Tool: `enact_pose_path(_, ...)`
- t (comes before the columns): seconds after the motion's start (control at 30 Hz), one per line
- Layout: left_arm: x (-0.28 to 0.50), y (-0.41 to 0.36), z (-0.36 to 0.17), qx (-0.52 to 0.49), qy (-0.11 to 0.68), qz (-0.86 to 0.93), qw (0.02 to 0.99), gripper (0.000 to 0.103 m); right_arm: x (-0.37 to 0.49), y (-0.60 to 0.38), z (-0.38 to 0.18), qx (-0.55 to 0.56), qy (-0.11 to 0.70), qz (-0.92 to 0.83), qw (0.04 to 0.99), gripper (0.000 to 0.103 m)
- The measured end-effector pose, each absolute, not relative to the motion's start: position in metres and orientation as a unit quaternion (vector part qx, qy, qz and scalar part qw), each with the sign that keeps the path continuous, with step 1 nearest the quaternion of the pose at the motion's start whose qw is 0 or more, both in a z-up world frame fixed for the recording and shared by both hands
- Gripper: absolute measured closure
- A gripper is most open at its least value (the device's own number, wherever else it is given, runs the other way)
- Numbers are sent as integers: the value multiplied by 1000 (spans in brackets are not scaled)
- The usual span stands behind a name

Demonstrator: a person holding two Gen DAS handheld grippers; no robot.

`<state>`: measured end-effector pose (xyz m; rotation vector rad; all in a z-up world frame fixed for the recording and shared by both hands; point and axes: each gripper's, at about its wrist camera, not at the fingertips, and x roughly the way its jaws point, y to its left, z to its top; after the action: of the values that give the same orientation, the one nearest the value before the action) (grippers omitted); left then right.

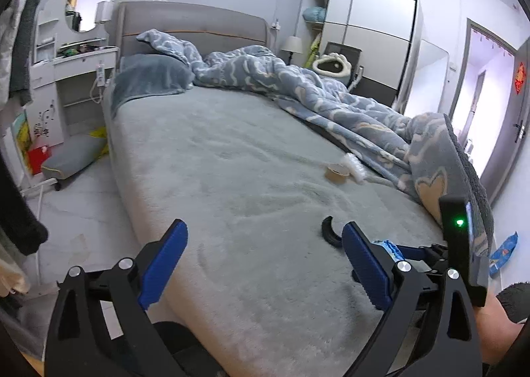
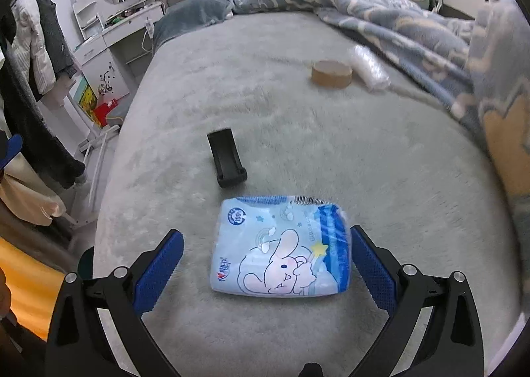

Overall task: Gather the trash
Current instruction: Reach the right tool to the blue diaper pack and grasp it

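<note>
Across the grey bed (image 2: 298, 132) nothing is collected yet: the blue tissue pack (image 2: 281, 251) is straddled by the wide right tool (image 2: 266, 272), the left tool (image 1: 265, 264) gapes empty, cardboard ring (image 2: 331, 74) untouched.

Blue tissue pack (image 2: 280, 249) — flat on bed (image 2: 331, 152).

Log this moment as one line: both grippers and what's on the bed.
right gripper: open, astride light-blue tissue pack | left gripper: open, empty | grey bed: black curved plastic piece, brown tape roll
</note>
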<state>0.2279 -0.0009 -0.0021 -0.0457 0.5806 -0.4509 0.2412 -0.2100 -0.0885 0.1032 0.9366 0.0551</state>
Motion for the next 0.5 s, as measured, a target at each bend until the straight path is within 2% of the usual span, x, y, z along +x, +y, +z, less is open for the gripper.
enact_pose_path(0.3, 248, -40, -21, 4, 311, -264, 913, 7, 247, -210, -91, 38, 459, 46, 886, 4)
enact_pose_path(0.4, 253, -55, -28, 17, 319, -275, 907, 7, 248, -211, -92, 18, 462, 41, 886, 25)
enact_pose_path(0.5, 257, -69, -34, 36, 322, -285, 902, 7, 246, -217, -84, 10, 459, 58, 887, 29)
